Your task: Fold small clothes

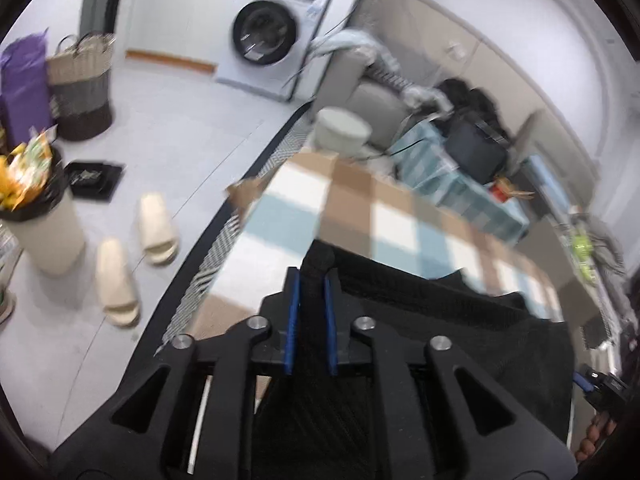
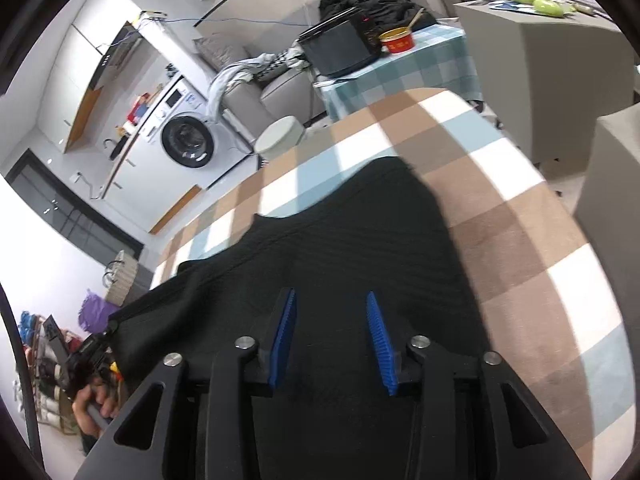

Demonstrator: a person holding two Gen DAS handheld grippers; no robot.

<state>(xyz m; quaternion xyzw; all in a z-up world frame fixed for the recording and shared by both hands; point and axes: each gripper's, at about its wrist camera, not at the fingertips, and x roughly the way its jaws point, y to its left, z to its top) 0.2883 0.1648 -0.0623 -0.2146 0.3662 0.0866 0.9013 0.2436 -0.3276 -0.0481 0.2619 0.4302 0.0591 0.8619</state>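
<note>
A black knitted garment lies spread on the table's brown, white and blue checked cloth. My left gripper is shut on a bunched edge of this black garment, and a roll of the fabric stands up between the blue pads. It holds that edge near the table's left side. My right gripper is open just over the middle of the garment, its blue pads well apart and pinching no fabric. A hand holds the left gripper at the lower left of the right wrist view.
Beyond the table stand a round white stool, a grey sofa with clothes on it, and a second checked table carrying a black box and a red bowl. The floor has slippers, a bin, a basket and a washing machine.
</note>
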